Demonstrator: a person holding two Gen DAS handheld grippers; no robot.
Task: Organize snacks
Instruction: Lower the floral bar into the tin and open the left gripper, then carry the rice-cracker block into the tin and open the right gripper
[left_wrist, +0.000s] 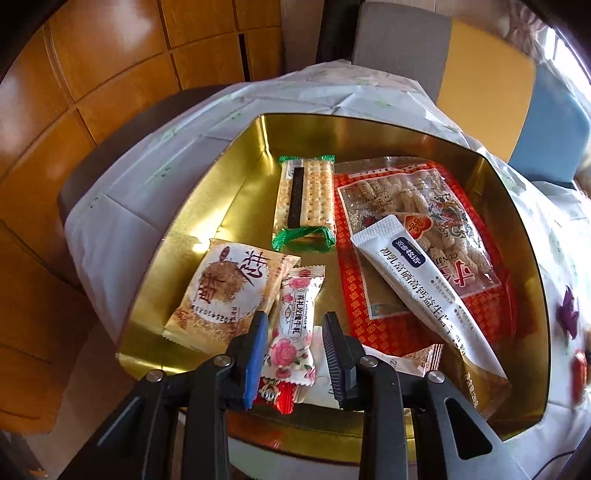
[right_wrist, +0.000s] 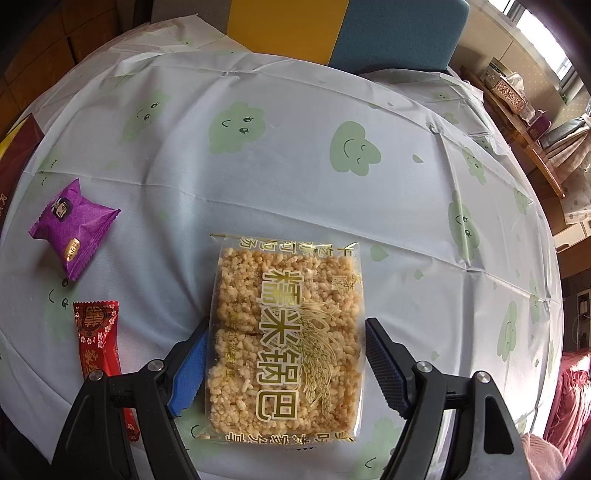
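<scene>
White tablecloth (right_wrist: 295, 184) with green clouds carries a gold tin (left_wrist: 236, 192). Inside the tin, the left gripper (left_wrist: 293, 332) stands partly open around a rose-print candy (left_wrist: 291, 332), pads not pressing. Beside the tin, the right gripper (right_wrist: 284, 354) straddles a rice-cake packet (right_wrist: 284, 339), wide open.

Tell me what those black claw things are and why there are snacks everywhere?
They are grabbing tools, one in each of a person's hands. Each tool has a small camera looking along its jaws, so each picture comes from one tool.

The left gripper is over a gold tin that already holds snacks: a cracker pack, a big red bag, a white tube-shaped packet and a round pastry. A rose-printed candy sits between its jaws, which stand apart from it.

The right gripper is over the tablecloth, jaws wide around a rice cake pack, not squeezing. A purple snack and a red candy wait nearby.
</scene>
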